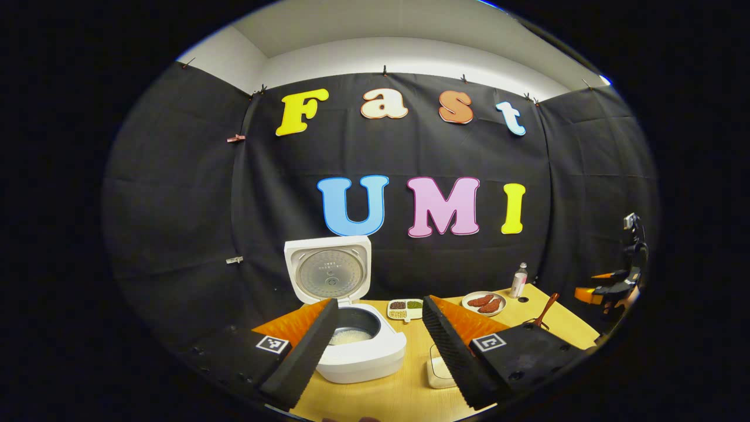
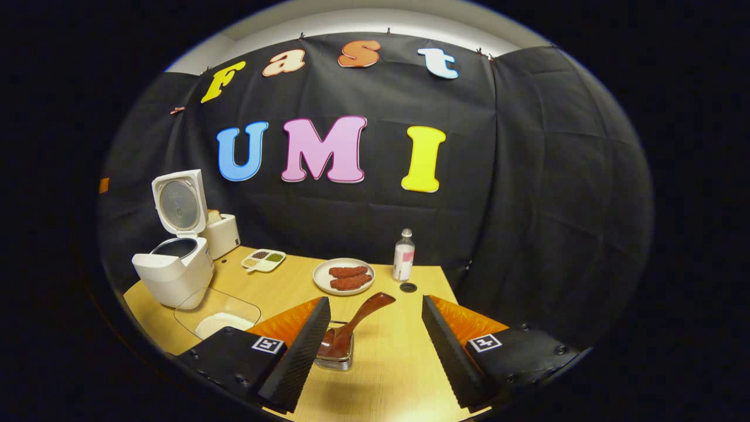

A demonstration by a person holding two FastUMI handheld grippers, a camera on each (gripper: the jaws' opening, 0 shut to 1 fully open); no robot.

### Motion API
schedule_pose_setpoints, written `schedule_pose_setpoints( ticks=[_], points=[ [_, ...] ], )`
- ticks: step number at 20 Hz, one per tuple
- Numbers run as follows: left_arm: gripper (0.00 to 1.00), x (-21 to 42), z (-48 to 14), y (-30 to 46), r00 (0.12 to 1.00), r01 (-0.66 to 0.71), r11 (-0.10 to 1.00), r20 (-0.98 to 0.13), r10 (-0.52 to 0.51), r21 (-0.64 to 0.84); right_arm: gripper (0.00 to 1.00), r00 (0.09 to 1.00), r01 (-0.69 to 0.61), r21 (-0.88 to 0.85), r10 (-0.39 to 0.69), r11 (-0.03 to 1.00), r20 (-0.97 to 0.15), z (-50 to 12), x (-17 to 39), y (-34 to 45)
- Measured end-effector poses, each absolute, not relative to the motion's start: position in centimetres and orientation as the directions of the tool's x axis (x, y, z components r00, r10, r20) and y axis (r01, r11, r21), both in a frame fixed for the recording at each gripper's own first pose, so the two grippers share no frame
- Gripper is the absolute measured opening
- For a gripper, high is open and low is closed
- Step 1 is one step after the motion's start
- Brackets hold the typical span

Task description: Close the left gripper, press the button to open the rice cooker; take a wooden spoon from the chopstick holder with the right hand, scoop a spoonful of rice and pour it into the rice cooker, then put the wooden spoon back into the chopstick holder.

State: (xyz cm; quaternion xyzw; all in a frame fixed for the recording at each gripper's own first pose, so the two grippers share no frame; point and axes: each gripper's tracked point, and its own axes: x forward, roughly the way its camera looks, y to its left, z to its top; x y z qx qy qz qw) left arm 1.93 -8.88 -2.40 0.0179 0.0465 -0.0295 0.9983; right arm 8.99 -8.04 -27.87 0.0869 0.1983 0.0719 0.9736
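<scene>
Left gripper view: left gripper (image 1: 379, 346) is hanging released, jaws spread wide, nothing between them, over the near edge of the table (image 1: 404, 398). Rice cooker (image 1: 357, 346) is sitting just ahead between the fingers, lid (image 1: 329, 271) standing upright and open, rice showing in the inner pot (image 1: 351, 336). A clear container (image 1: 438, 369) is sitting just right of the cooker, partly behind the right finger. Sectioned dish (image 1: 405, 309) and plate (image 1: 484, 303) are lying farther back, bottle (image 1: 518, 281) near the back edge. Wooden spoon (image 1: 545, 312) is sticking up at the right, its base hidden behind the finger. Other gripper (image 1: 609, 288) is showing at far right, off the table's right edge. No legible writing on the cooker.

Right gripper view: right gripper (image 2: 375, 343) is also released, jaws wide apart, gripping nothing. Wooden spoon (image 2: 354, 328) is leaning tilted in the metal holder (image 2: 336, 354), just beside the left finger, not touched. Bare tabletop (image 2: 398, 357) is lying open between the fingers and ahead to the plate (image 2: 344, 276). Clear container (image 2: 218, 313) with rice is sitting at left, touching or nearly touching the cooker (image 2: 174, 264), cannot tell which. Bottle (image 2: 404, 255) is standing near the far right corner; its label is too small to read.
</scene>
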Motion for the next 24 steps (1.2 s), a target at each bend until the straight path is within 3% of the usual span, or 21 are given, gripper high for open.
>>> schedule_pose_setpoints(
  ticks=[6, 14, 16, 18, 19, 20, 24],
  points=[
    [0.98, 0.6, -4.1, -7.3, 0.99, -0.032, 0.999, -0.137, 0.036, 0.028, 0.94, 0.832, -0.129, 0.336, 0.286, 0.933, -0.476, -35.1, 12.3, -4.6],
    [0.98, -1.1, -5.9, -5.8, 0.974, -0.141, 0.99, -0.173, 0.144, 0.03, 0.63, 0.753, -0.116, 0.456, 0.377, 0.882, -0.539, -40.5, 15.7, -1.4],
    [0.98, -1.2, -6.2, -5.6, 0.971, -0.158, 0.987, -0.178, 0.161, 0.033, 0.39, 0.747, -0.119, 0.465, 0.388, 0.877, -0.54, -41.0, 15.7, -0.9],
    [0.98, -1.5, -6.3, -5.4, 0.967, -0.175, 0.984, -0.184, 0.177, 0.025, 0.4, 0.742, -0.134, 0.456, 0.394, 0.88, -0.543, -41.4, 15.6, -0.4],
    [0.98, -1.5, -6.3, -5.3, 0.966, -0.18, 0.983, -0.184, 0.18, 0.015, 0.31, 0.743, -0.138, 0.457, 0.397, 0.879, -0.539, -41.5, 15.6, -0.3],
    [0.98, -1.5, -6.4, -5.4, 0.966, -0.185, 0.983, -0.184, 0.183, 0.006, 0.35, 0.746, -0.141, 0.47, 0.405, 0.871, -0.528, -41.0, 15.5, -0.3],
    [0.98, -1.3, -6.7, -5.2, 0.965, -0.185, 0.983, -0.186, 0.183, 0.007, 0.27, 0.758, -0.145, 0.471, 0.404, 0.87, -0.512, -40.4, 14.1, -0.3]
  ],
)
